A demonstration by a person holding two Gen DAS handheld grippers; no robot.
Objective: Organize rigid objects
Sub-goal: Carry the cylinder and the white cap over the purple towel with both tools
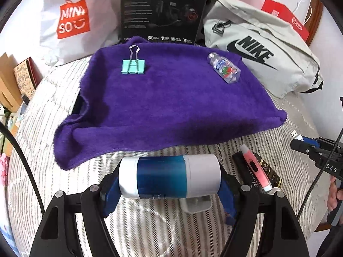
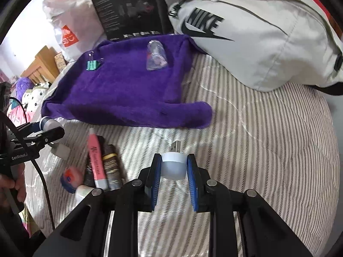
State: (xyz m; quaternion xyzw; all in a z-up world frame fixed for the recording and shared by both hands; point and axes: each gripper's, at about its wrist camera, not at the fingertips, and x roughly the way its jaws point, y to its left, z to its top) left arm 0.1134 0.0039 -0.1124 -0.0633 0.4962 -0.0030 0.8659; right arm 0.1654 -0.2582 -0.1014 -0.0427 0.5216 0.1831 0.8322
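Bed (image 1: 150, 224), striped cover: carries everything listed.

Purple towel (image 1: 171, 98): spread across the bed's far half, apparently the sorting area. On it, well apart, a mint binder clip (image 1: 133, 66) at the far left and a small clear bottle (image 1: 224, 68) at the far right.

Blue-and-white cylinder (image 1: 169, 176): lying crosswise in the left tool (image 1: 169, 194), whose pads press on its two white ends, jaws spread wide; it is off the towel, just short of the near edge.

Loose group on the bed between the tools: pink marker (image 2: 96, 158) lying along dark sachets (image 2: 111, 167), with a small white block (image 2: 62, 151) close by.

White USB plug-in (image 2: 173, 165): pinched in the right tool (image 2: 173, 162), jaws nearly together, metal connector pointing forward, clear of the cover.

Handling note: judged step is carrying both items to the towel. Keep the cylinder level so it cannot slip endwise; set each piece in bare purple between clip and bottle, touching neither, and release only once it rests.
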